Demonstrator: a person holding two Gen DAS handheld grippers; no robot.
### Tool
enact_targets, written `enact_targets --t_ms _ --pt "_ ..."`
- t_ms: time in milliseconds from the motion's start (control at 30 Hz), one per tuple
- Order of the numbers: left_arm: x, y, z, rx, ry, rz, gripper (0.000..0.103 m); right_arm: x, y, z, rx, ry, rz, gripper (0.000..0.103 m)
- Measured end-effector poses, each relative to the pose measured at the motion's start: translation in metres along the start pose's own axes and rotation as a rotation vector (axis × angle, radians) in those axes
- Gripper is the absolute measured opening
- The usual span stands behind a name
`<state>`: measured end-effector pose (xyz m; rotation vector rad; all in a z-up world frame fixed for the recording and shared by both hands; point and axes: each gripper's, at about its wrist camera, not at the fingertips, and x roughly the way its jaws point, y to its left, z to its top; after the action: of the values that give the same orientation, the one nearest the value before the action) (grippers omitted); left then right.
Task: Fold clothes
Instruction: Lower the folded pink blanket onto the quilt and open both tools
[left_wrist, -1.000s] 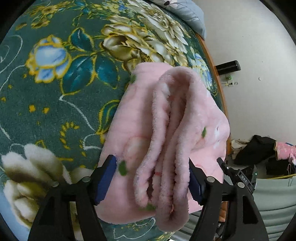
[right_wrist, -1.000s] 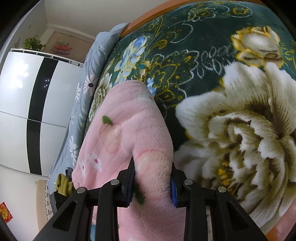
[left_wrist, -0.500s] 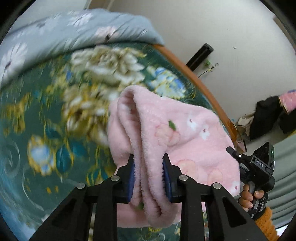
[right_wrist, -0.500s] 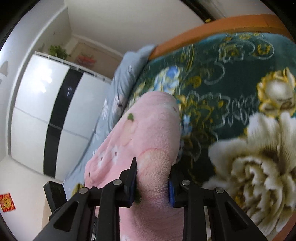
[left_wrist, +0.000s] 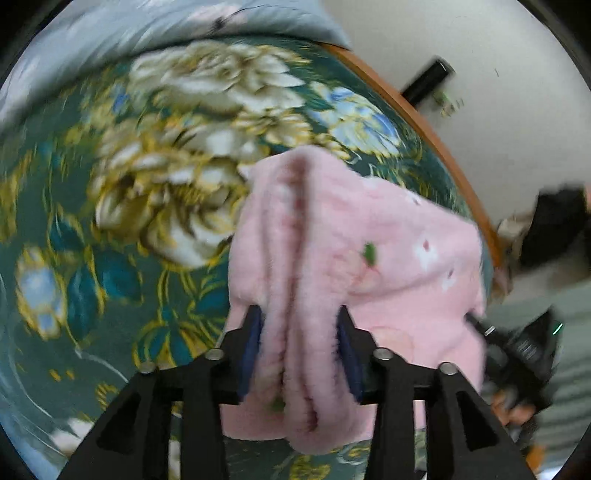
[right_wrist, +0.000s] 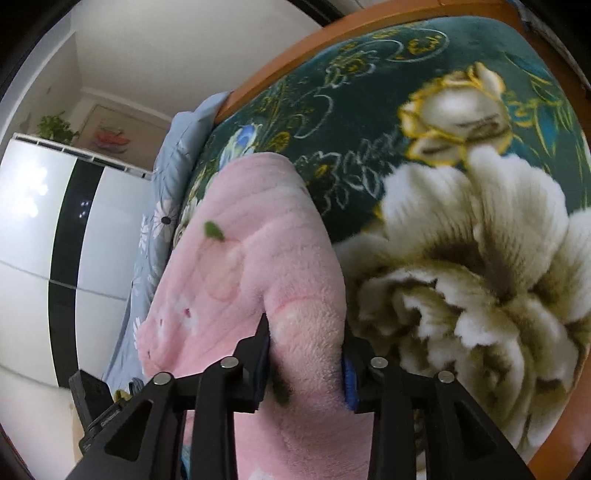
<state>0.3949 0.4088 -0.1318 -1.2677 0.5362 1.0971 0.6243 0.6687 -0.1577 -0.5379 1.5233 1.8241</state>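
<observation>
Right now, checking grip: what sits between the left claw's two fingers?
A bunched fold of the pink fleece garment fills the left claw, shown in the left wrist view.

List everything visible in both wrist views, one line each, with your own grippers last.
pink fleece garment: one, pink with small green and white motifs, folded, held above the blanket
floral blanket: one, dark green with cream and blue flowers, covering the bed
grey-blue bedding: one, daisy print, at the far end of the bed
wardrobe: one, white with a black stripe, against the wall
potted plant: one, green, on top of the wardrobe
left gripper: black, clamped on bunched garment layers
right gripper: black, clamped on the garment's edge
</observation>
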Motion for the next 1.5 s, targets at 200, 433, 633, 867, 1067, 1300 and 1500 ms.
enact_targets --t_ms 200,433,633,867,1067,1300,1500 --pt "-0.042 0.003 0.001 0.011 -0.081 0.042 0.048 -0.039 0.049 0.021 -0.21 -0.104 -0.135 0.04" --pt "-0.064 -0.036 -0.018 0.085 -0.148 -0.091 0.048 0.002 0.112 0.025 -0.435 0.023 -0.112 0.04" --pt "-0.02 -0.03 -0.036 0.059 -0.053 -0.039 0.048 0.04 0.096 0.023 -0.364 0.063 -0.15 0.039" --pt "-0.008 -0.043 -0.03 0.091 -0.027 0.051 0.048 0.03 0.106 0.007 -0.389 0.018 -0.17 0.04" --pt "-0.027 -0.039 -0.055 0.071 -0.09 0.023 0.048 0.0 0.118 -0.052 -0.518 0.023 -0.203 0.039" --pt "-0.035 -0.04 -0.109 0.095 -0.113 0.057 0.048 -0.007 0.111 -0.12 -0.591 0.108 -0.229 0.04" --pt "-0.026 -0.021 -0.146 0.047 -0.113 0.17 0.048 0.001 0.093 -0.155 -0.618 0.158 -0.28 0.04"
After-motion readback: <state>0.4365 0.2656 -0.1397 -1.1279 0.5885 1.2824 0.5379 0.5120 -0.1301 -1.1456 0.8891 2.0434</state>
